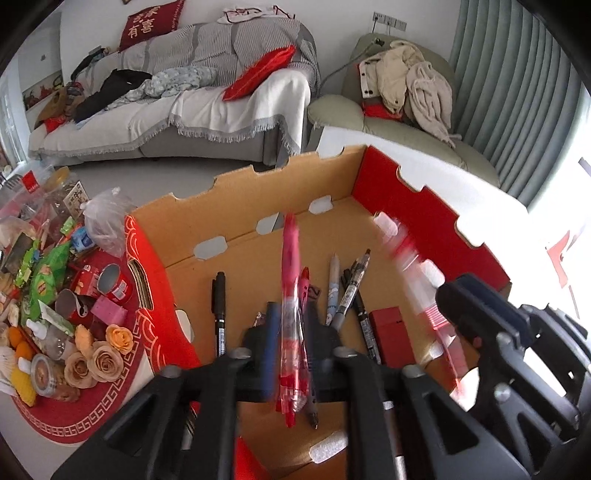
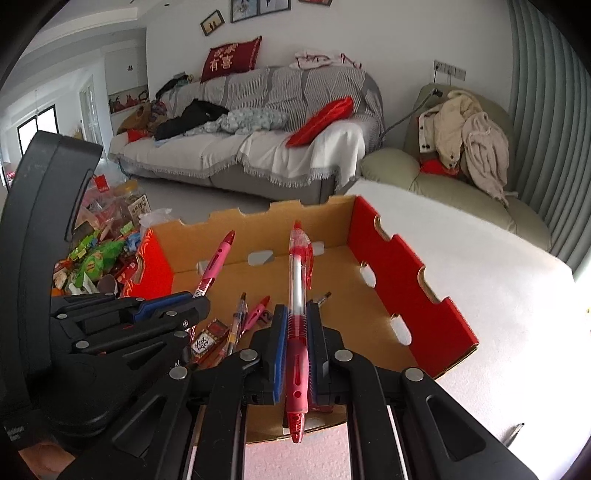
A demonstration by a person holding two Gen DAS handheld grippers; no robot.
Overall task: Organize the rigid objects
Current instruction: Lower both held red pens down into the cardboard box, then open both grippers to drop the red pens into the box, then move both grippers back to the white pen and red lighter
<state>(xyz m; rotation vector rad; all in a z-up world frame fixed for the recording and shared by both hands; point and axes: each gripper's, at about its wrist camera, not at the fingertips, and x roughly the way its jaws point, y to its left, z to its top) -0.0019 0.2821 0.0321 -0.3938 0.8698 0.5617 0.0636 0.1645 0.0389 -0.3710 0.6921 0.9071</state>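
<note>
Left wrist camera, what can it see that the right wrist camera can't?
Only the left wrist view shows the paper roses on the round red mat and the black marker lying in the box. Only the right wrist view shows the framed pictures on the wall. Both show the cardboard box, the sofa, the pink pen and the red pen gripped by the right gripper.

sofa (image 2: 258, 155): grey, white fringed throw over seat | red cushions (image 2: 320, 122): one on seat, one with characters on backrest | armchair (image 2: 436, 173): pale green, beige clothes (image 2: 465, 133) heaped on it | curtain (image 1: 517, 92): grey-green, pleated | round red mat (image 1: 74, 417): snack packets, paper roses (image 1: 99, 354), cans
</note>
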